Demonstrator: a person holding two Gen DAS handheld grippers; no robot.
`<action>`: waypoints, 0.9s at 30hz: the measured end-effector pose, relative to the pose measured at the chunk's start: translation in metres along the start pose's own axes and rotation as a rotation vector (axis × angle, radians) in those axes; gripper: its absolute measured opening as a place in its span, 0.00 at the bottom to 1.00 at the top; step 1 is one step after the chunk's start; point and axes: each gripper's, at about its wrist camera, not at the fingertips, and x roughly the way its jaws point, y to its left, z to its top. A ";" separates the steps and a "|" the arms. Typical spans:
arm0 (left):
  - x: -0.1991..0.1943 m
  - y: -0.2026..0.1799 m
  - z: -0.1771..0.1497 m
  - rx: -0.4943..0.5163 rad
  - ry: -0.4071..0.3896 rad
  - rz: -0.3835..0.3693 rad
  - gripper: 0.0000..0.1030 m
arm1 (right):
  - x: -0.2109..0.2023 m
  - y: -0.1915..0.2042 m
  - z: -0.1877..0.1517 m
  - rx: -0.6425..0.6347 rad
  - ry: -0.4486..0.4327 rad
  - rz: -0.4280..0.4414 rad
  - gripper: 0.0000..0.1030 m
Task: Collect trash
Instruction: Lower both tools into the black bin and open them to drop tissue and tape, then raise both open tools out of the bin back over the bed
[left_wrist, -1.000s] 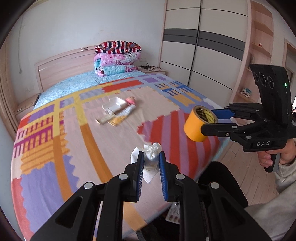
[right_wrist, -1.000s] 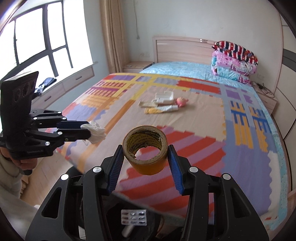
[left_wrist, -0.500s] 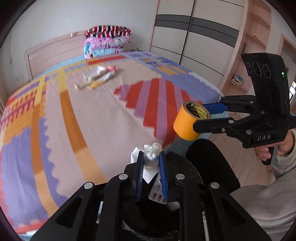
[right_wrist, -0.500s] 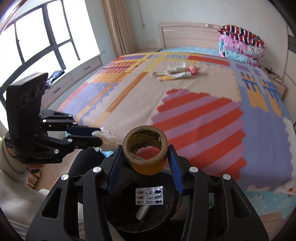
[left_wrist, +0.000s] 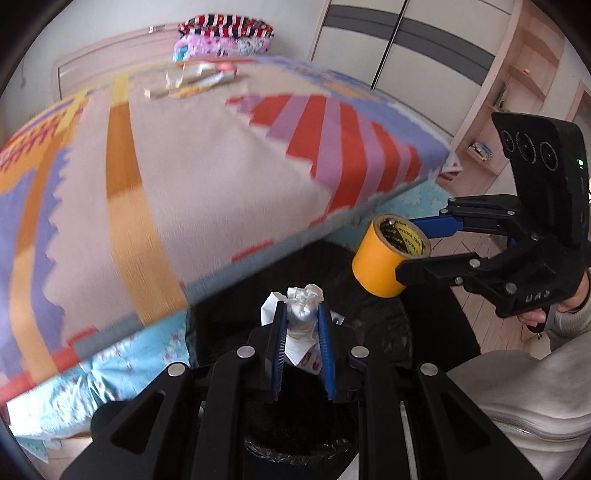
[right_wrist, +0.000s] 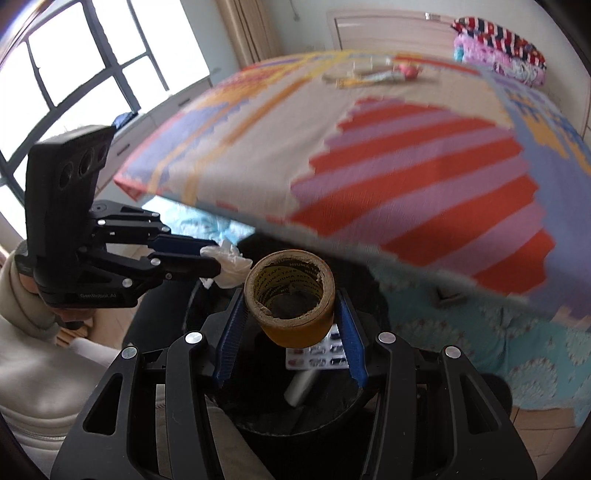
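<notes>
My left gripper (left_wrist: 301, 314) is shut on a crumpled white tissue (left_wrist: 303, 306) and holds it over the black bin (left_wrist: 373, 332) beside the bed. My right gripper (right_wrist: 290, 306) is shut on a yellow tape roll (right_wrist: 291, 295) and holds it above the same bin (right_wrist: 332, 413). A pill blister pack (right_wrist: 317, 356) and a grey tube (right_wrist: 301, 387) lie inside the bin. The left gripper (right_wrist: 207, 254) with the tissue (right_wrist: 229, 266) shows at the left of the right wrist view. The right gripper with the tape roll (left_wrist: 384, 258) shows at the right of the left wrist view.
The bed (left_wrist: 147, 166) with a colourful patterned cover fills the background. Several small items (left_wrist: 195, 79) lie far up on it near folded blankets (left_wrist: 225, 37). A wardrobe (left_wrist: 406, 48) stands to the right; a window (right_wrist: 74, 74) is on the left.
Both grippers have dropped from over the bed to below its edge, over the bin. Each keeps hold of its item.
</notes>
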 end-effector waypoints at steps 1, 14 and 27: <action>0.004 0.001 -0.002 -0.005 0.011 0.000 0.16 | 0.006 0.000 -0.004 0.003 0.015 0.001 0.46; 0.015 0.006 -0.002 -0.048 0.034 -0.009 0.53 | 0.026 -0.007 -0.007 0.040 0.056 -0.012 0.67; -0.006 0.002 0.003 -0.033 -0.017 -0.001 0.58 | 0.003 -0.006 0.004 0.028 0.002 -0.033 0.67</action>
